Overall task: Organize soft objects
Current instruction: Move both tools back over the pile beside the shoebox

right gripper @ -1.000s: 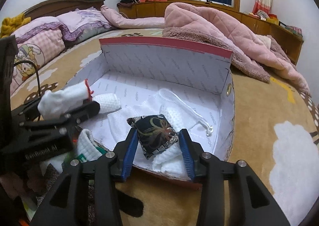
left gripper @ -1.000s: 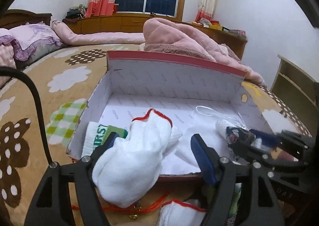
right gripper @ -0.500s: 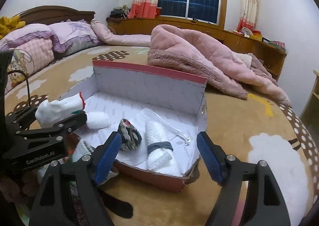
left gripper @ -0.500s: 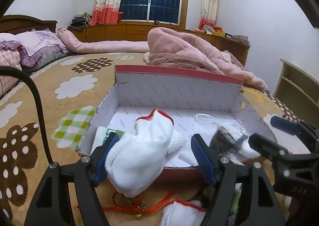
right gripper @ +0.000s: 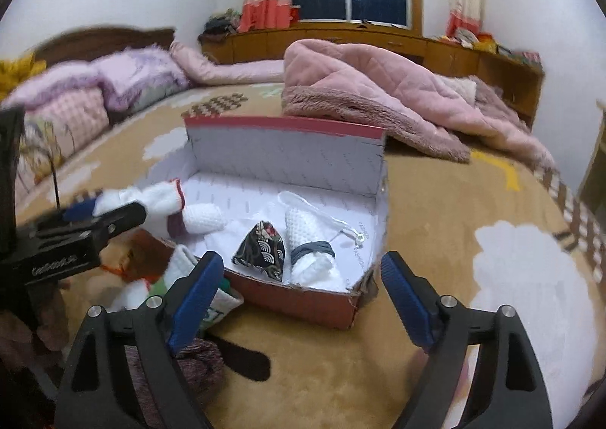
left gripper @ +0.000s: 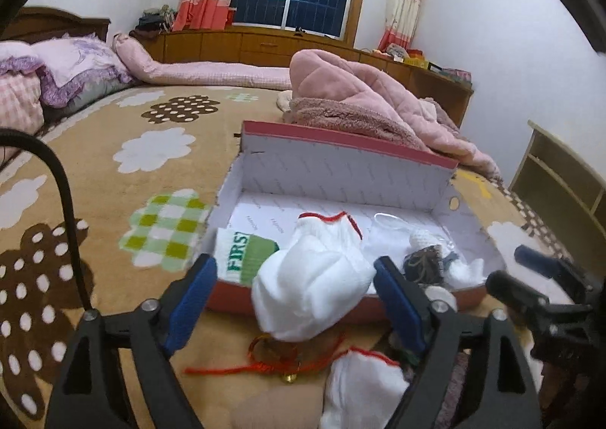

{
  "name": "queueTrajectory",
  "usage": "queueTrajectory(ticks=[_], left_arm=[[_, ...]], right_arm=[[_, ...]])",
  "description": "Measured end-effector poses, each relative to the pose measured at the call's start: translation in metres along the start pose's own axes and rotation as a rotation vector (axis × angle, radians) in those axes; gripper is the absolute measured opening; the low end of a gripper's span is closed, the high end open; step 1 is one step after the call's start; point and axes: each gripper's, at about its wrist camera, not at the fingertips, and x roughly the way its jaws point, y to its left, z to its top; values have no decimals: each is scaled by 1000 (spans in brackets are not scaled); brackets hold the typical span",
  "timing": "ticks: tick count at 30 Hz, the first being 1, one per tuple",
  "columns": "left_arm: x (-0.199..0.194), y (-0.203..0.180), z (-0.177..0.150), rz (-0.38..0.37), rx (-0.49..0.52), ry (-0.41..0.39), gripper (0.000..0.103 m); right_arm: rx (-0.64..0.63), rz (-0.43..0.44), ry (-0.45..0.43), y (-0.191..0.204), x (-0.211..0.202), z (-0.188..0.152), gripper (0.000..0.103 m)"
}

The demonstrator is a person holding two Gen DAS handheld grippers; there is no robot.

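Between the left gripper [left gripper: 295, 300]'s opening jaws sags a fluffy white sock [left gripper: 314, 288]; the right gripper [right gripper: 303, 300]'s opening jaws hold nothing.

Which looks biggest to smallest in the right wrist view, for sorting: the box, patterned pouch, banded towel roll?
1. Box.
2. and 3. Banded towel roll and patterned pouch: they look alike in size, so no ranking.

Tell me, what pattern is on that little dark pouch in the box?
Black pouch with pale wave-and-flower print; clearest in the right wrist view.
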Motion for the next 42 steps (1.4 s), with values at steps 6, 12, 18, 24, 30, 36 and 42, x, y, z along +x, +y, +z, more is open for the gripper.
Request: queueTrajectory(ticks=[6, 12, 18, 24, 30, 36, 42], left_arm=[[-37, 7, -2, 6, -21, -1, 90], [-64, 0, -20, -31, 32, 43, 90], [-86, 10, -50, -59, 5, 62, 90], [-92, 23, -66, -46, -14, 88, 90], [-88, 24, -78, -25, 4, 104, 90], [-82, 21, -88, -43, 17, 133, 90], [-82, 17, -95, -54, 51, 137, 90]], right_arm=[[102, 64, 7, -11, -17, -3, 87], [85, 93, 38, -9, -26, -12, 87], [71, 128, 93, -1, -24, -23, 87], [102, 176, 117, -2, -33, -39, 87], [85, 172, 148, 4, -38, -54, 87], [53, 190, 187, 17, -41, -73, 87], [38, 217, 243, 25, -40, -91, 87]])
